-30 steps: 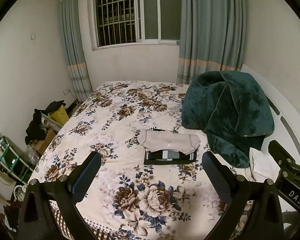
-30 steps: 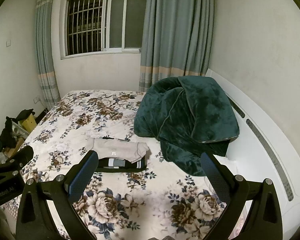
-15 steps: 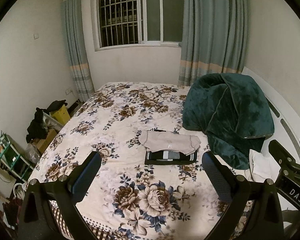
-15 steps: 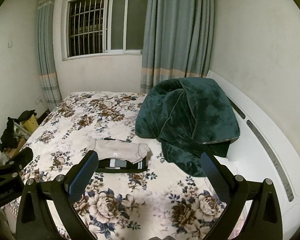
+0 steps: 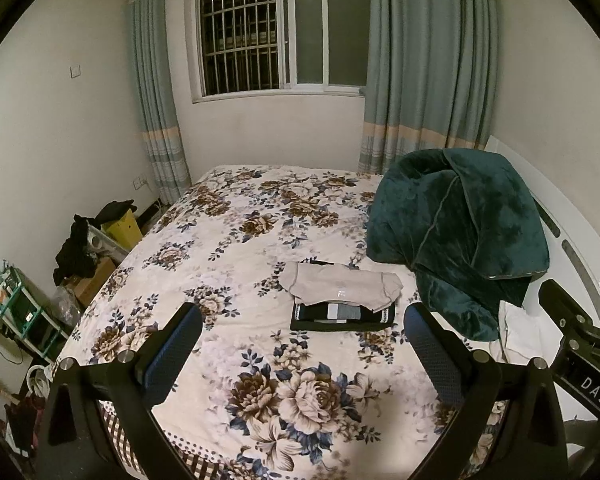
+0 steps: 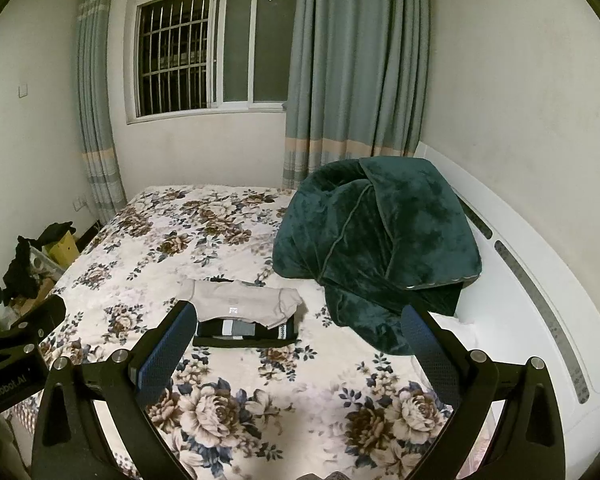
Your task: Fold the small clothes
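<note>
My left tongs (image 5: 302, 354) stand with their blue-padded fingers (image 5: 172, 354) wide apart and nothing between them, held above the near part of the bed. My right tongs (image 6: 298, 354) are likewise spread and empty; part of their black frame shows at the right edge of the left wrist view, and part of the left frame shows at the left edge of the right wrist view.

Beyond both pairs lies the bed's cream quilt printed with brown and blue roses (image 5: 260, 248). On it, towards the right of the middle, sits the small stack of folded clothes — a beige short-sleeved top (image 5: 340, 286) laid flat on a black folded garment with grey and white stripes (image 5: 342, 316). In the right wrist view the same beige top (image 6: 240, 302) lies just past the left finger, the striped garment (image 6: 246, 332) beneath it. Neither pair of tongs touches the stack.

Just right of the stack a dark green plush blanket (image 5: 460, 232) is heaped against the white curved headboard (image 6: 540, 280); a crumpled white cloth (image 5: 518, 326) lies at its near edge.

Further out — a barred window (image 5: 276, 36) flanked by grey-blue curtains (image 5: 428, 60), and floor clutter at the left including a yellow box (image 5: 122, 228).
</note>
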